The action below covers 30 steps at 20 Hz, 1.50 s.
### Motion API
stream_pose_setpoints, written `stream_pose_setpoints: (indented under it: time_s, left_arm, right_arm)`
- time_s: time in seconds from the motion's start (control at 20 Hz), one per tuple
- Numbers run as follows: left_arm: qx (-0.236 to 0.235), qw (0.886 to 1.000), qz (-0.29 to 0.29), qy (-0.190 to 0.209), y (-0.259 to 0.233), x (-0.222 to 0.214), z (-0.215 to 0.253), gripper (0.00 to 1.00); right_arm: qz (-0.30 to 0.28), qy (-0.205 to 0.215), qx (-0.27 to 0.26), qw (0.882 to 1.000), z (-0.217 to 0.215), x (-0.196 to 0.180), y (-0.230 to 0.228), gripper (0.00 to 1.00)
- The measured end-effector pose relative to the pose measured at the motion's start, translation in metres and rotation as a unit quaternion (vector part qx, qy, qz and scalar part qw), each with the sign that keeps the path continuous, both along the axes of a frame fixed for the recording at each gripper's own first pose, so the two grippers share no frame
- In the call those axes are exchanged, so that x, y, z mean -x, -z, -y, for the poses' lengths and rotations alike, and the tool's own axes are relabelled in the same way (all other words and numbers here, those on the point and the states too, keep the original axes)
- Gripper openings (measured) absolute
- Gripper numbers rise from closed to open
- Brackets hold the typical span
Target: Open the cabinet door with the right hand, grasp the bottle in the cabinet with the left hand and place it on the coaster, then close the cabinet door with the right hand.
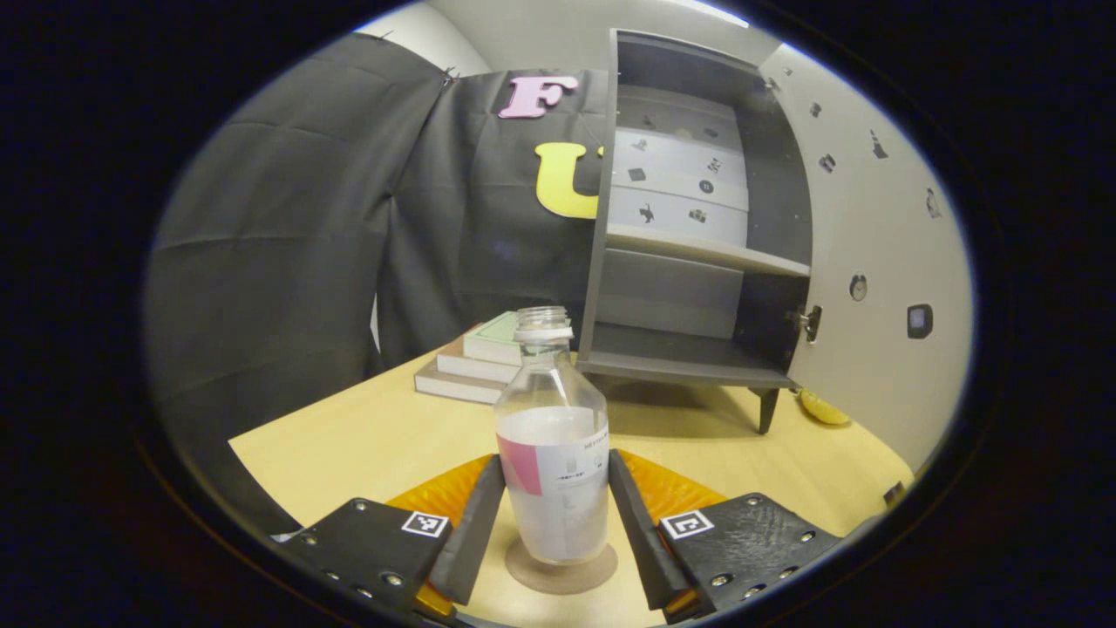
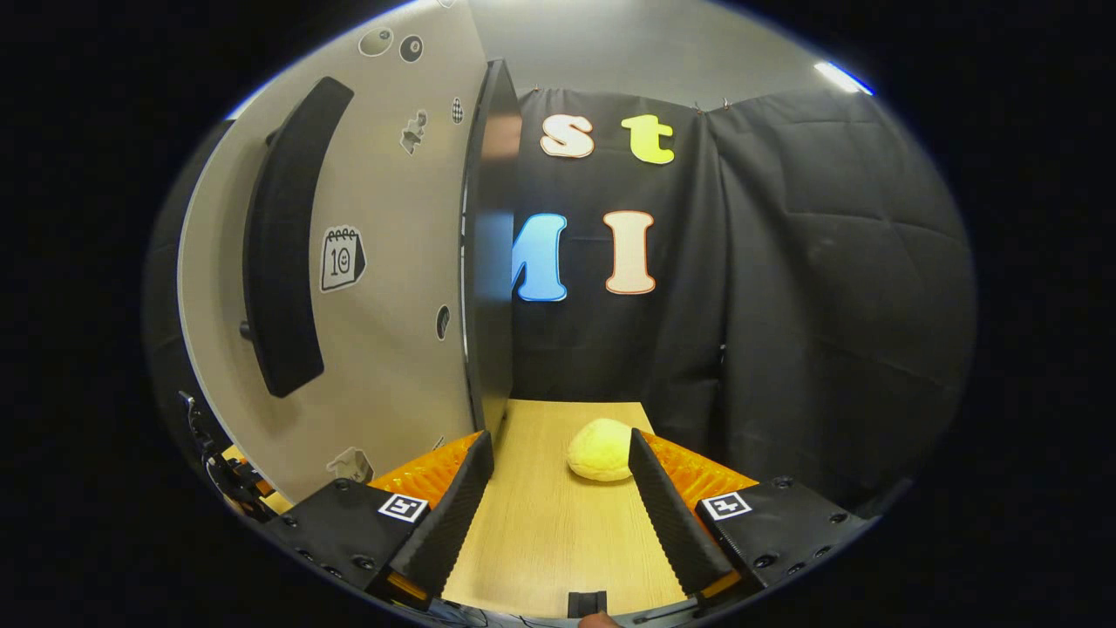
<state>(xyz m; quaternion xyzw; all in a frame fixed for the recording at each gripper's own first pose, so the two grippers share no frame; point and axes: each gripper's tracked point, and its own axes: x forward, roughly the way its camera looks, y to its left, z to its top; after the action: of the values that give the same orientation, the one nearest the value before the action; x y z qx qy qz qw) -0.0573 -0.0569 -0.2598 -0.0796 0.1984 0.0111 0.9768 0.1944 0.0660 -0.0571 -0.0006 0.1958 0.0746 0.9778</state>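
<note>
Clear plastic bottle (image 1: 552, 462) stands upright on round brown coaster (image 1: 561, 569), in front of dark grey cabinet (image 1: 689, 253). Left gripper (image 1: 554, 515) fingers apart, flanking bottle, seemingly not touching. Right gripper (image 2: 558, 497) spread, empty, beside edge of open white door (image 2: 384, 262). Left to do: close door.

My left tongs (image 1: 556, 501) sit low and level, fingers (image 1: 475, 523) spread apart, not pressing on anything. My right tongs (image 2: 558, 488) point forward, low, jaws parted wide, gripping nothing.
</note>
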Motion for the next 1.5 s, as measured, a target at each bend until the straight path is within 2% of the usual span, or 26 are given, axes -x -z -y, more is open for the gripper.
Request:
stream_pose_setpoints:
  time_s: [0.3, 0.35, 0.5, 0.55, 0.6, 0.65, 0.75, 0.85, 1.15, 1.25, 1.3, 1.35, 1.5]
  left_arm:
    - [-0.016, 1.0, -0.015, 0.002, 0.031, 0.003, 0.007, 0.71]
    - [-0.016, 1.0, -0.014, 0.001, 0.031, 0.007, 0.008, 0.73]
    - [-0.029, 0.999, -0.014, 0.004, 0.029, 0.009, 0.011, 0.7]
    - [-0.035, 0.999, -0.019, 0.006, 0.029, 0.01, 0.013, 0.73]
    - [-0.04, 0.999, -0.022, 0.009, 0.03, 0.012, 0.015, 0.74]
    - [-0.046, 0.999, -0.025, 0.012, 0.029, 0.013, 0.016, 0.71]
    - [-0.054, 0.998, -0.033, 0.019, 0.029, 0.015, 0.018, 0.71]
    - [-0.055, 0.998, -0.036, 0.02, 0.028, 0.016, 0.016, 0.75]
    - [-0.054, 0.997, -0.055, 0.011, 0.028, 0.024, 0.014, 0.75]
    - [-0.06, 0.997, -0.05, 0.012, 0.02, 0.024, 0.014, 0.75]
    - [-0.062, 0.997, -0.045, 0.012, 0.016, 0.024, 0.013, 0.71]
    - [-0.064, 0.997, -0.038, 0.01, 0.012, 0.024, 0.012, 0.75]
    - [-0.065, 0.997, -0.035, 0.008, 0.012, 0.025, 0.011, 0.74]
  right_arm:
    - [-0.008, -0.004, 0.004, 1.0, -0.002, 0.002, 0.007, 0.98]
    - [-0.008, -0.005, 0.005, 1.0, -0.002, 0.002, 0.007, 0.98]
    - [-0.008, -0.006, 0.007, 1.0, -0.002, 0.003, 0.01, 0.99]
    - [-0.008, -0.005, 0.005, 1.0, -0.002, 0.002, 0.011, 1.0]
    - [-0.009, -0.003, 0.002, 1.0, -0.002, 0.002, 0.012, 0.96]
    - [-0.01, -0.003, -0.002, 1.0, -0.002, 0.002, 0.014, 1.0]
    - [-0.013, -0.003, -0.007, 1.0, -0.003, 0.002, 0.018, 1.0]
    - [-0.015, -0.002, -0.009, 1.0, -0.003, 0.003, 0.02, 1.0]
    - [-0.006, 0.0, -0.023, 1.0, -0.002, 0.001, 0.016, 1.0]
    - [-0.002, 0.001, -0.028, 1.0, -0.002, 0.0, 0.012, 1.0]
    - [0.001, 0.001, -0.03, 1.0, -0.001, 0.0, 0.011, 1.0]
    - [0.003, 0.001, -0.033, 0.999, -0.001, -0.001, 0.008, 1.0]
    - [0.005, 0.003, -0.04, 0.999, 0.0, -0.002, 0.007, 1.0]
